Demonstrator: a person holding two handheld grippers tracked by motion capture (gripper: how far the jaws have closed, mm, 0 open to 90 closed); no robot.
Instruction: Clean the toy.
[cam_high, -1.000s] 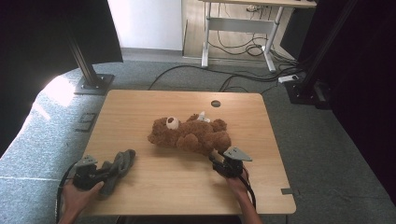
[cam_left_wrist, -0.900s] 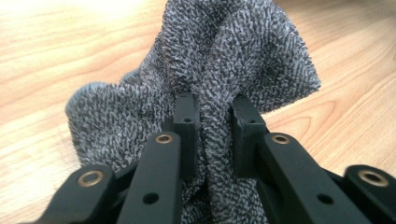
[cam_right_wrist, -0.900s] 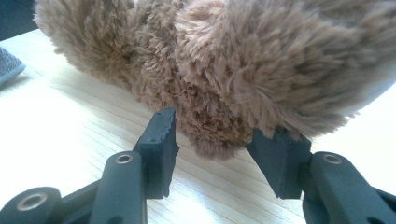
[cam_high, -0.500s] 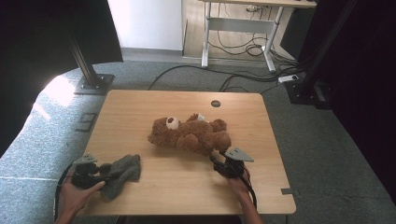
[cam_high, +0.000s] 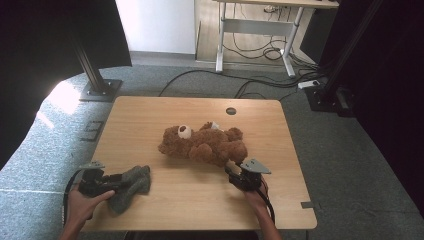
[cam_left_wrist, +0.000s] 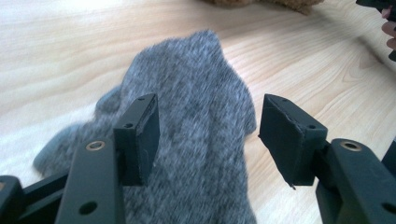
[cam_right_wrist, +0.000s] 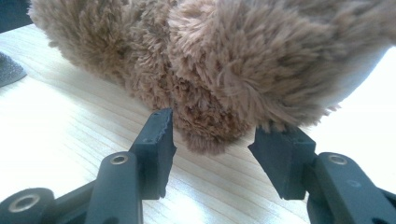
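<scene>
The left gripper (cam_left_wrist: 205, 135) has just been opening its jaws, and now they stand spread over the grey sock (cam_left_wrist: 187, 140), which lies flat on the table (cam_high: 200, 200) between and under them, no longer pinched. I judge this as the release step. The right gripper (cam_right_wrist: 212, 149) rests with its jaws half spread around a paw of the teddy bear (cam_right_wrist: 219, 65), directly in front of it; whether the pads press on the fur I cannot tell. The next move probably needs a firm hold on that paw before the sock can be pulled onto it.

Grey carpet (cam_high: 60, 145), sunlit patch (cam_high: 62, 95)
</scene>
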